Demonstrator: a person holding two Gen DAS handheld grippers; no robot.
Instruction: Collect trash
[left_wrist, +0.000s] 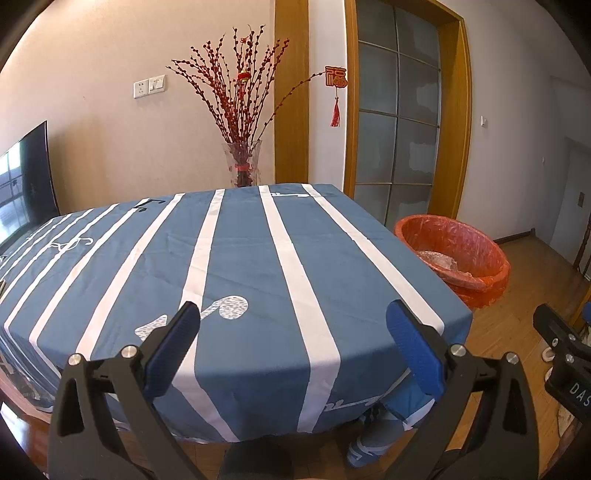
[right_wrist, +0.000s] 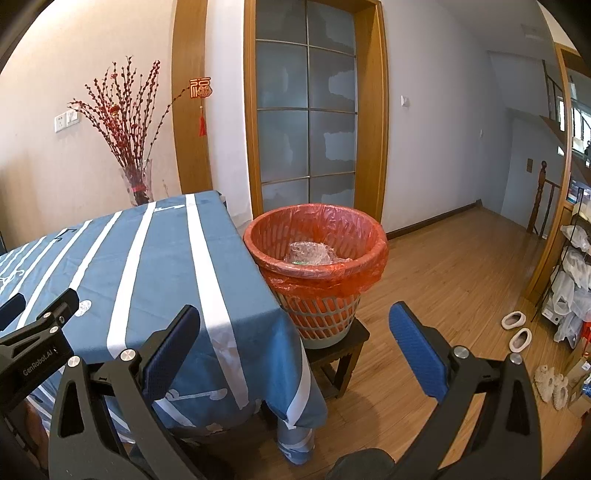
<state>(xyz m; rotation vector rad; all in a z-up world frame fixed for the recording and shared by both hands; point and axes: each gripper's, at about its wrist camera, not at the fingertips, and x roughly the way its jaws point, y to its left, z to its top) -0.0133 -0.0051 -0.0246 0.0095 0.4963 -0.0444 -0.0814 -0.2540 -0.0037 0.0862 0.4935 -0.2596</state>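
my left gripper (left_wrist: 293, 323) gapes empty over table (left_wrist: 258, 258) | my right gripper (right_wrist: 295, 325) gapes empty, nearer | bin (right_wrist: 316, 258) ahead, right of table, crumpled wrap (right_wrist: 308, 253) inside

Left wrist view looked forward, close over the bench (left_wrist: 236, 258). Right wrist view faced the bin (right_wrist: 316, 258) beside it. Shared: bench, bin (left_wrist: 458, 254), vase (left_wrist: 242, 162), door.

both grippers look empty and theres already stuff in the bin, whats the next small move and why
Probably swing the left gripper leftward to scan the rest of the blue-and-white striped tablecloth. Both it and the right gripper are open and hold nothing, no loose trash shows on the visible cloth, and clear crumpled plastic already lies in the red-lined mesh wastebasket beside the table.
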